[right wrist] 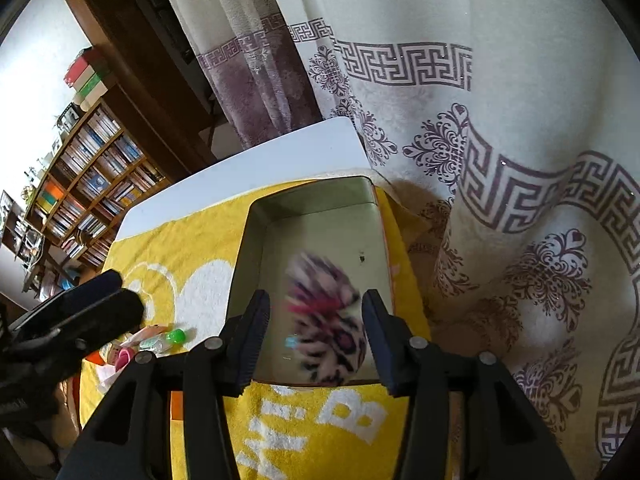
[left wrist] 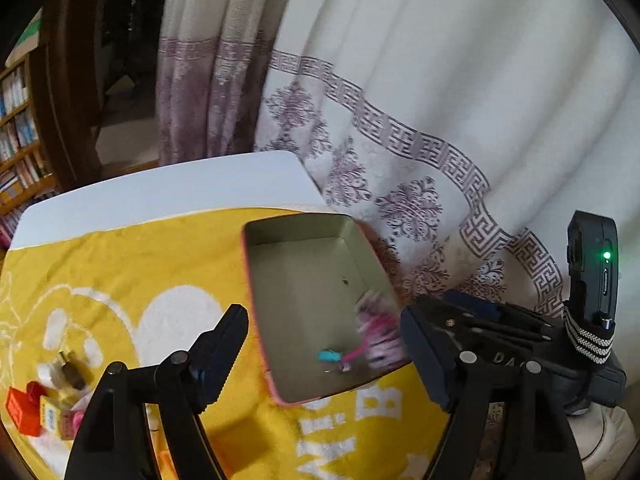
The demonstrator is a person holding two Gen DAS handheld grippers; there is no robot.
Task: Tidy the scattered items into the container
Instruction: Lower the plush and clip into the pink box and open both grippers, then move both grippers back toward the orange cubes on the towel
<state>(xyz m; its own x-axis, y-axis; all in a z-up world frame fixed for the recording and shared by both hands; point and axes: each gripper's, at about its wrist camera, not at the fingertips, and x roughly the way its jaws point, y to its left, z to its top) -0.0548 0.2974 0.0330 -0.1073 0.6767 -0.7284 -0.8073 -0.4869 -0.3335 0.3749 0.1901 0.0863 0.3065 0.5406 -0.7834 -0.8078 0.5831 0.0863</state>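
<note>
An open metal tin (left wrist: pixel 304 280) with a pink rim sits on a yellow towel (left wrist: pixel 132 264); it also shows in the right wrist view (right wrist: pixel 320 224). A blurred pink, white and black patterned item (right wrist: pixel 328 320) is in mid-air between my right gripper's (right wrist: pixel 316 340) open fingers, over the tin. It shows blurred in the left wrist view (left wrist: pixel 378 332), beside a small blue and pink piece (left wrist: pixel 336 358) on the tin floor. My left gripper (left wrist: pixel 324 356) is open and empty over the tin's near end. Scattered small items (left wrist: pixel 48 400) lie at the towel's left.
The white table (left wrist: pixel 160 184) ends just behind the tin. A patterned curtain (left wrist: pixel 440 120) hangs close to the right. A bookshelf (right wrist: pixel 88 184) stands at the far left. More small items (right wrist: pixel 152 340), one with a green cap, lie left of the tin.
</note>
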